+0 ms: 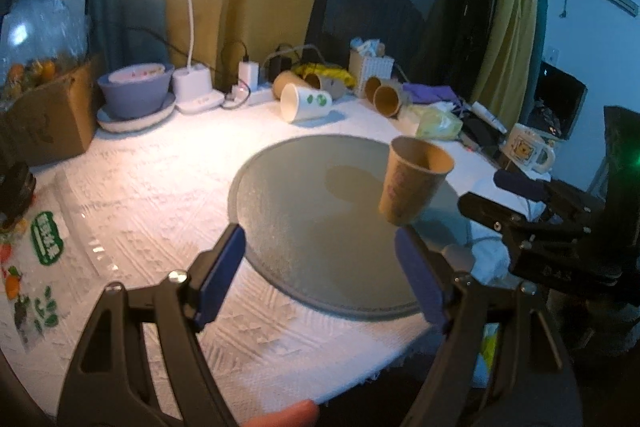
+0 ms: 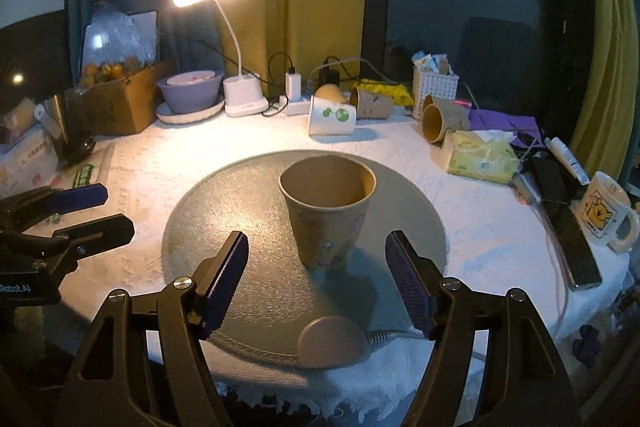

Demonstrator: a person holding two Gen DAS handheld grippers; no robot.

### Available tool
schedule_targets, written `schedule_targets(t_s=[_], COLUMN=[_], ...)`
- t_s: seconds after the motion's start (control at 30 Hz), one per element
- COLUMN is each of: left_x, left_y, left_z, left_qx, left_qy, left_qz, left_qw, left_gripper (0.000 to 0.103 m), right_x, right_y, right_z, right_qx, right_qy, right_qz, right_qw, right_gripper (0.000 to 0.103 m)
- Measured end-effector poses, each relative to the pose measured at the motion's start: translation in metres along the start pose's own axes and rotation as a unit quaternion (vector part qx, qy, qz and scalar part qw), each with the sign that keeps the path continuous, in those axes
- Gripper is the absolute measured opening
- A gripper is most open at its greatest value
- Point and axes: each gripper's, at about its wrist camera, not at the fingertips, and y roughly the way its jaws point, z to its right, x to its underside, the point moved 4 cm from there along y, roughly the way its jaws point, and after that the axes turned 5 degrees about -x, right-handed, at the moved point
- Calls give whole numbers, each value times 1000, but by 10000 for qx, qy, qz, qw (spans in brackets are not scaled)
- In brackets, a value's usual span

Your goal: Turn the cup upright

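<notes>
A brown paper cup point(image 2: 328, 211) stands upright, mouth up, on the round grey mat point(image 2: 224, 211). In the left wrist view the cup point(image 1: 414, 183) stands at the mat's point(image 1: 304, 211) right side. My right gripper point(image 2: 316, 275) is open and empty, its blue pads just in front of the cup on either side, not touching it. My left gripper point(image 1: 320, 267) is open and empty over the mat's near edge, left of the cup. Each gripper shows in the other's view: the right one point(image 1: 520, 203) and the left one point(image 2: 86, 211).
Several paper cups point(image 2: 332, 113) lie on their sides at the table's back, by a desk lamp point(image 2: 240, 95), a purple bowl point(image 2: 192, 91) and a white basket point(image 2: 434, 87). A tissue box point(image 2: 480, 157), a phone point(image 2: 572, 235) and a mug point(image 2: 604, 211) sit at right. A round brown disc point(image 2: 332, 341) lies at the front edge.
</notes>
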Motion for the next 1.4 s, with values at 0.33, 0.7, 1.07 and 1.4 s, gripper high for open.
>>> schedule_targets(t_s=[0.33,0.7,1.07,1.4], left_x=[-16,-31,-44,-55], left_y=[-36,-66,-91,-108], left_z=[7,16,20,24], left_qx=[24,145,265,372], left_qy=[108,284,350,420], left_qz=[557,951,1272,1519], left_qw=[9984,9950,9909,9868], left_gripper=[90,91,91,91], right_x=[-14,-30,-42,-49], right_y=[-44,-82,-113,-133], right_z=[-7,-17,-24,-29], right_qx=[92,166,169,177], right_qy=[85,-27,-25,-88], right_qz=[269,625,900,1083], right_qw=[9996,9979,9958,9939], right_gripper=[74,74,74,74])
